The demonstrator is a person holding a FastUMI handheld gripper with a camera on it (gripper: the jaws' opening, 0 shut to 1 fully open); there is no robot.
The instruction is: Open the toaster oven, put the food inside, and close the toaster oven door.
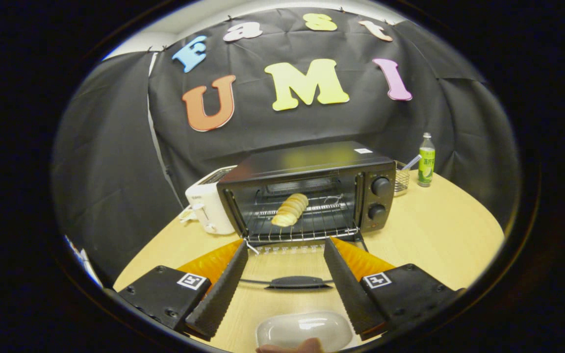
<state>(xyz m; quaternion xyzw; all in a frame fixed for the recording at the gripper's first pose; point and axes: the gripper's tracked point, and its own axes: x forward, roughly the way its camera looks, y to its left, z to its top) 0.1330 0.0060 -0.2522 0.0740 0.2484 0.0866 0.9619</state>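
A black toaster oven (312,162) stands on the round wooden table (439,235) with its glass door (287,267) folded down flat toward me. Inside, a ridged golden bread roll (290,209) lies on the wire rack (317,226). My gripper (286,242) is open, its fingertips just short of the oven's mouth and above the lowered door. The door's dark handle (296,282) lies between the two fingers. Nothing is held. An empty white dish (304,329) sits close under the gripper's base, and a person's fingertip (307,346) touches its near rim.
A white pop-up toaster (210,206) stands against the oven's left side. To the oven's right are a small wire basket (401,179) and a green-labelled bottle (426,161). Bare table stretches right of the oven, and black cloth walls close the booth.
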